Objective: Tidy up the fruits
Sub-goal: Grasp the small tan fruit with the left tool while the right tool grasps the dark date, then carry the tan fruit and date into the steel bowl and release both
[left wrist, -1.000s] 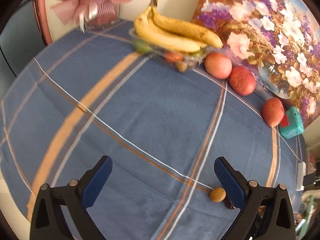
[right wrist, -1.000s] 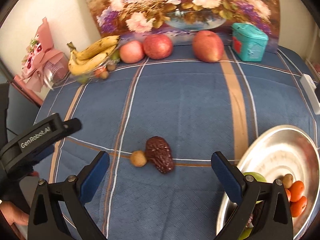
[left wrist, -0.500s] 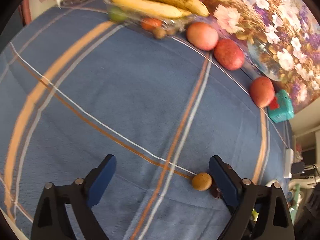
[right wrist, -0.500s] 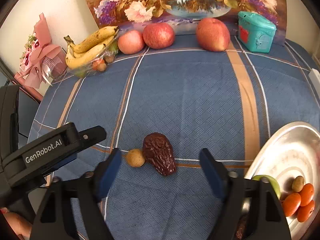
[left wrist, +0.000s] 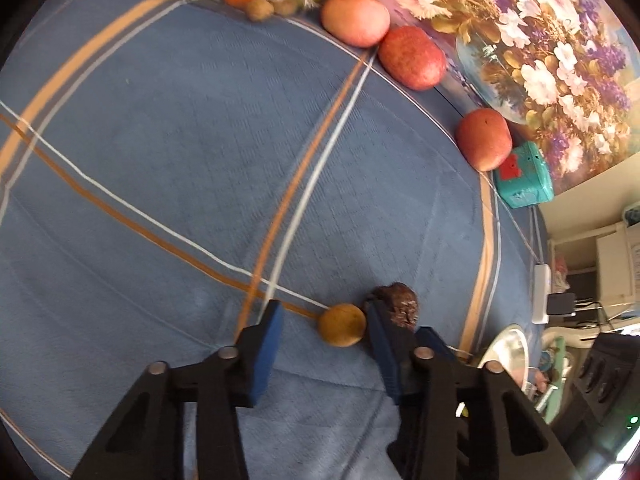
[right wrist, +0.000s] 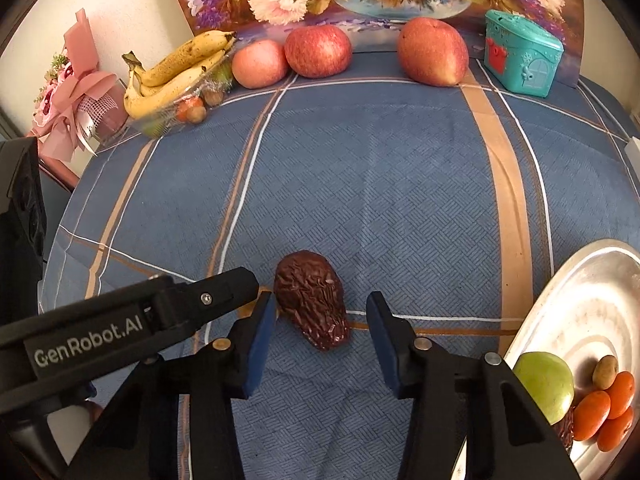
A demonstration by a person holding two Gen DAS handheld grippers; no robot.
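**Closing on two small fruits at once**

Reaching down at the near edge of the bench (right wrist: 400,184), both grippers were mid-squeeze, each on its own piece. The left gripper (left wrist: 322,326) had the small tan round fruit (left wrist: 342,325) between its jaws; they were closing, the right pad seemed to be at the fruit's side and the left pad was clearly apart from it. The right gripper (right wrist: 322,318) straddled the wrinkled dark date (right wrist: 312,305), its jaws closing too, with the left pad close against the date and a clear gap at the right pad. Neither piece looked grasped yet.

The step in hand, as I judged it, was the pick-up of these two loose fruits, probably bound for the metal plate (right wrist: 592,304) at 4 o'clock in the right view. The next move would call for finishing both squeezes without nudging either fruit, since the two lay almost touching, then lifting apart so the grippers did not collide.

The right view showed what the left could not: the plate's contents, a green fruit (right wrist: 544,384), small orange fruits (right wrist: 608,404) and a little brown one, and the left gripper's black body crossing in from 9 o'clock, hiding the tan fruit entirely. The left view alone showed that tan fruit, with the date at 1 o'clock behind the right pad. Three apples (right wrist: 318,50) and the bananas (right wrist: 180,72) sat along the far edge, near 12 o'clock.
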